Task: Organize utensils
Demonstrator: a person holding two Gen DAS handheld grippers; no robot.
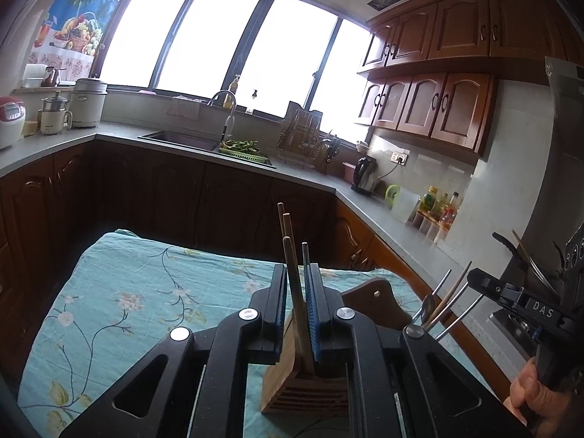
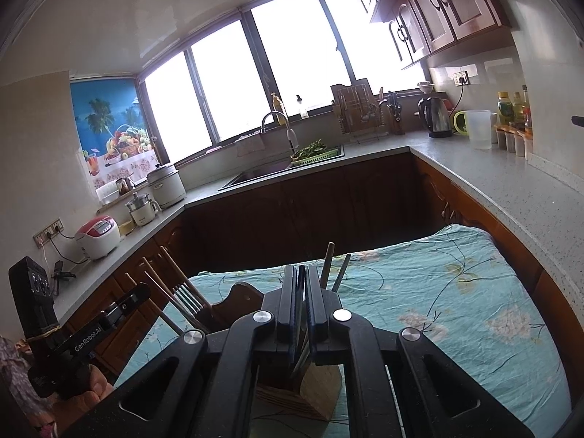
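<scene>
Both cameras ride just behind their fingers, looking steeply down and forward, close above the wooden utensil holder (image 1: 306, 383) on the floral-clothed worktop (image 1: 120, 303). Each faces the window and sink (image 2: 277, 168) beyond. The left view sits left of the holder, the right view right, each catching the other hand-held gripper at its edge.

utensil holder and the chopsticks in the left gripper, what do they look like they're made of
The utensil holder looks like bamboo or light wood: tan, matte, with grain lines and cut slats. The chopsticks held by the left gripper look like brown wood or bamboo, dull and unpolished, though the gripper hides their lower ends.
</scene>
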